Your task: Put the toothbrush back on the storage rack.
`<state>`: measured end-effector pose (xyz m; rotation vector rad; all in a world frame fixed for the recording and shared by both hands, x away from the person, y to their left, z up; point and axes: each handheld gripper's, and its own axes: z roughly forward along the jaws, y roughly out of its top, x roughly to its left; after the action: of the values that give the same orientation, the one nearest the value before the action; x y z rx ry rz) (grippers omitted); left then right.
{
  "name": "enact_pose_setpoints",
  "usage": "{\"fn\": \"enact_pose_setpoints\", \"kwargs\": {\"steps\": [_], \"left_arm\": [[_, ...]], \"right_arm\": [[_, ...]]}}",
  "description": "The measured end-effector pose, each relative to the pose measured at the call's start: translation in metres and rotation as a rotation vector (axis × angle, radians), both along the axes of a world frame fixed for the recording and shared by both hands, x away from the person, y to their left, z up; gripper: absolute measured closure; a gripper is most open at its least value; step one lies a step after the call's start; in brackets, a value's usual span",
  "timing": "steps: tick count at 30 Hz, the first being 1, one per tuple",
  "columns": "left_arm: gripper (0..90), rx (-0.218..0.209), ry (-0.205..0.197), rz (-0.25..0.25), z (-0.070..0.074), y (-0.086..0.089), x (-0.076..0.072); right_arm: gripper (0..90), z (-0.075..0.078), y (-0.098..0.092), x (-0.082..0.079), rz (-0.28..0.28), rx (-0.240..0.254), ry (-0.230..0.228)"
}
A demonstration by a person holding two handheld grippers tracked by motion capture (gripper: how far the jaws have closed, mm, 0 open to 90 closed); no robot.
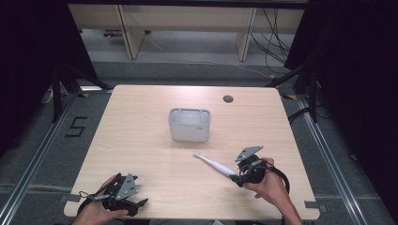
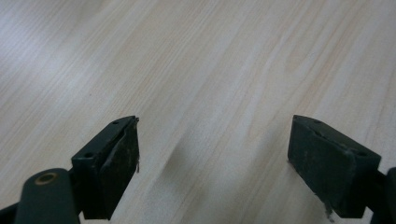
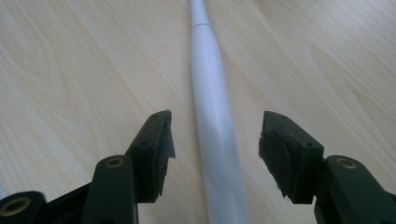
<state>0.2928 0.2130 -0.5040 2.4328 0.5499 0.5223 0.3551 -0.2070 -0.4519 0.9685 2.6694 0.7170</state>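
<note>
The white electric toothbrush (image 3: 215, 126) lies flat on the worktop (image 1: 141, 140), its head pointing toward the grey holder (image 1: 189, 124) (well apart from it). The right gripper (image 3: 215, 144) straddles the handle, jaws spread and clear of it, so this looks like the moment around a grasp or release. A pickup would call for closing squarely on the handle. The left gripper (image 2: 212, 158) rests wide apart over bare wood.

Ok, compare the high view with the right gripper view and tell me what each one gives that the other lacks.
High view alone: the grey container mid-table, the left hand-held gripper, the toothbrush's head end. Right gripper view alone: the right hand-held gripper close up, jaws open, gaps either side of the handle. Both: the white toothbrush lying on the wooden table.
</note>
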Motion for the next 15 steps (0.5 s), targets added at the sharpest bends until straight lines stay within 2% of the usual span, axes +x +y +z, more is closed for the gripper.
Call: {"fn": "enact_pose_setpoints", "kwargs": {"steps": [1, 2, 3, 4, 5, 6, 7, 8, 15], "left_arm": [[16.4, 0.011, 0.017, -0.006, 0.001, 0.000, 0.001], [16.4, 0.000, -0.001, 0.003, 0.000, 0.000, 0.000], [16.3, 0.002, 0.000, 0.003, 0.000, 0.000, 0.000], [16.4, 0.005, 0.006, -0.003, 0.001, 0.000, 0.000], [16.4, -0.001, -0.002, 0.002, 0.000, 0.000, 0.000], [16.3, -0.001, -0.002, 0.002, 0.000, 0.000, 0.000], [16.3, 0.012, 0.019, -0.007, 0.001, 0.001, 0.001], [16.3, 0.006, -0.001, 0.004, 0.000, 0.000, 0.000], [16.4, -0.001, -0.005, -0.001, 0.000, 0.000, 0.000]], "right_arm": [[43.4, -0.002, 0.004, 0.005, 0.015, -0.017, 0.013], [43.4, -0.002, 0.004, 0.005, 0.015, -0.017, 0.013], [43.2, -0.004, 0.006, 0.008, 0.038, -0.024, 0.006], [43.1, -0.004, 0.009, 0.008, 0.024, -0.036, 0.025], [43.3, -0.005, 0.014, 0.012, 0.036, -0.066, 0.039], [43.3, -0.005, 0.014, 0.012, 0.036, -0.066, 0.039], [43.4, -0.006, 0.016, 0.013, 0.046, -0.062, 0.040], [43.7, -0.006, 0.019, 0.015, 0.047, -0.071, 0.050], [47.2, -0.010, 0.030, 0.028, 0.077, -0.118, 0.075]]}}
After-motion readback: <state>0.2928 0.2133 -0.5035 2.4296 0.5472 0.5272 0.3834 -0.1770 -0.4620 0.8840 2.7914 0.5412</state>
